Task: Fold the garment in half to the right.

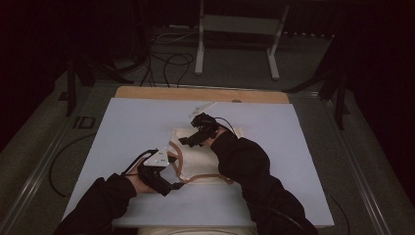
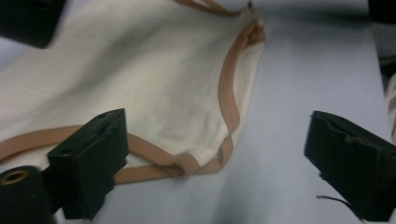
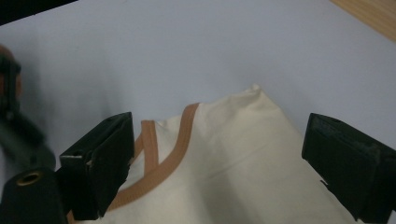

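A cream cloth bag with tan straps lies flat at the middle of the pale bench. The left hand-held gripper hovers over its near-left corner, jaws wide, gripping nothing. The right hand-held gripper hovers over its far edge, jaws wide.

Your cloth bag lay on the mat near its middle. Your left gripper sat at its near left corner, your right gripper over its far left edge, straps between them.
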The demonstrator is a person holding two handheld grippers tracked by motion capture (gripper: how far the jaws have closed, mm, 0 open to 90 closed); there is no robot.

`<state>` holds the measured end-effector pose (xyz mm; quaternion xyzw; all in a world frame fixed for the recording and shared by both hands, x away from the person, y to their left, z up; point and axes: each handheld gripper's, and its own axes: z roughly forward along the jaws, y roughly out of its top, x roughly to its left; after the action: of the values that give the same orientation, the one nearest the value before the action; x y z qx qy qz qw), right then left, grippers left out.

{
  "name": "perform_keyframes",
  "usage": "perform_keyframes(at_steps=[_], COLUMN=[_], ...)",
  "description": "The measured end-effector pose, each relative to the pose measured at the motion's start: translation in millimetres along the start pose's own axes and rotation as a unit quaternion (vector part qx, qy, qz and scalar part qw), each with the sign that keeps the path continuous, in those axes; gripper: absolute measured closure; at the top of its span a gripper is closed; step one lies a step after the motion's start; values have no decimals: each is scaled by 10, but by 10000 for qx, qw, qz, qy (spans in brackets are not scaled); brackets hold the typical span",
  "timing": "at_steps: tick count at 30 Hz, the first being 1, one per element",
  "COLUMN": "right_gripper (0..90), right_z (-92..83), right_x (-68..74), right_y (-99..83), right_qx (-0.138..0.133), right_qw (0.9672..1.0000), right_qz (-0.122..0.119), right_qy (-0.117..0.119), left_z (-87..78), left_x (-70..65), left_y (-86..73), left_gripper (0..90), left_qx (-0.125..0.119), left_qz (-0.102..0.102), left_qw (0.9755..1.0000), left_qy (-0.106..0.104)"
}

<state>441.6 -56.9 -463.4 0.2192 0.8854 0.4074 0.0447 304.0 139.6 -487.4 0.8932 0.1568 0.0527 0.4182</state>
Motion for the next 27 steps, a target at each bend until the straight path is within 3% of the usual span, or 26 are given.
perform_keyframes(at_steps=[9,16,18,22,27], right_gripper=[94,97,124,132,156], right_z=[172,257,269,285,325], right_x=[-14,-27,-22,-17,-50], right_y=[0,6,13,27,29], right_qx=[76,209,208,257,325], right_qw=[10000,9998,9998,9997,9994], right_qz=[25,-9,-25,-43,-50], right_qy=[56,35,61,42,-63], left_z=[200,318,333,348,353], left_x=[-26,-5,10,29,39], left_y=[-60,-117,-113,-118,-110], left_gripper=[256,420,489,628,834], left_qx=[472,666,608,539,501], left_qz=[410,586,483,459,383], left_qw=[9980,9960,9969,9975,9980], left_qy=[-110,101,136,33,56])
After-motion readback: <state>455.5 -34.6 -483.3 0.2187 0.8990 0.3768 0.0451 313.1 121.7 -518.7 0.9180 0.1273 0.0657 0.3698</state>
